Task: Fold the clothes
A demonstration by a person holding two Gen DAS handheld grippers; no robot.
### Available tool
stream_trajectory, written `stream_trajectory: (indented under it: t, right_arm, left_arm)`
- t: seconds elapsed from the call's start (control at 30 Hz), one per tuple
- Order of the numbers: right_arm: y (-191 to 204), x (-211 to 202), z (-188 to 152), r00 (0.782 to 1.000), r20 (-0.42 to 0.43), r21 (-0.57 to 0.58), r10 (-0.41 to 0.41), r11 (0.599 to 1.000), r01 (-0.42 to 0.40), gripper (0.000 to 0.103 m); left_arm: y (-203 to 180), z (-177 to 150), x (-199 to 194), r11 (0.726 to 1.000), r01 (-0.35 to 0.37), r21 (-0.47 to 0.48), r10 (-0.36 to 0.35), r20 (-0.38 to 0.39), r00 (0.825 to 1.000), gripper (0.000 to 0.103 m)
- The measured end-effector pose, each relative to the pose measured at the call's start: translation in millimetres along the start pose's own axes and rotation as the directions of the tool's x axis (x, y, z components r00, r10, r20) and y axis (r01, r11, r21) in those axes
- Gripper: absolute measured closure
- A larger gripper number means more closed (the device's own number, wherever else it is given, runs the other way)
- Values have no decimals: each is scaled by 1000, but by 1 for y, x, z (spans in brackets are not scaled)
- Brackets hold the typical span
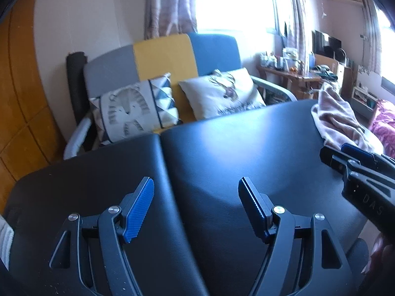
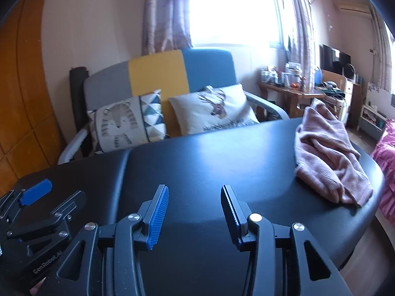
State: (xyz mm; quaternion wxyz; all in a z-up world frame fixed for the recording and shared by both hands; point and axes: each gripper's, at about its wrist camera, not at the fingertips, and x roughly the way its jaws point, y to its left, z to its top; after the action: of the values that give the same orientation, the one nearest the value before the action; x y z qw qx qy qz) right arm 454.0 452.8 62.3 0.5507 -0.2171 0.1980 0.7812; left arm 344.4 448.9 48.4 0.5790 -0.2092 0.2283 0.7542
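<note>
A crumpled pale pink knit garment (image 2: pixel 328 157) lies at the far right end of the black padded table (image 2: pixel 197 153); it also shows in the left wrist view (image 1: pixel 338 123). My left gripper (image 1: pixel 196 185) is open and empty above the table, left of the garment; it also shows in the right wrist view (image 2: pixel 37 197). My right gripper (image 2: pixel 195 192) is open and empty over the table, with the garment ahead to its right. It also shows at the right edge of the left wrist view (image 1: pixel 345 155).
A seam (image 1: pixel 164 162) splits the table's padding. Behind the table stands a grey, yellow and blue sofa (image 2: pixel 158 74) with two cushions. A cluttered wooden desk (image 2: pixel 291 93) and a pink bedspread (image 2: pixel 387 162) are to the right. A wooden wardrobe (image 1: pixel 19 113) is on the left.
</note>
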Motion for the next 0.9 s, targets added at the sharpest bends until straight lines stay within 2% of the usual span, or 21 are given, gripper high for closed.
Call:
stream_trajectory:
  t: [0.2,0.37,0.5,0.67,0.9]
  right_arm:
    - [-35,-3,2,998,-1,43,-57,997,57,58]
    - [-56,-15,0,990,-3,70,-139,988,139,58]
    - [-78,-24,3,982,-7,109,-190,976,189,58]
    - [-102,-29,-1,970,-19,149,-243,958,244,58]
    - [-126,-26,-12,959,-47,189,-281,940,284,58]
  left_arm:
    - [-40,10,10,997,72,34,-71,-30,997,29]
    - [-77,24,7,988,124,92,-123,-8,992,29]
    - [-106,35,9,975,161,150,-162,-5,987,29]
    - [-143,36,19,951,217,219,-214,-39,976,29]
    - [-178,31,32,922,255,290,-242,-81,967,29]
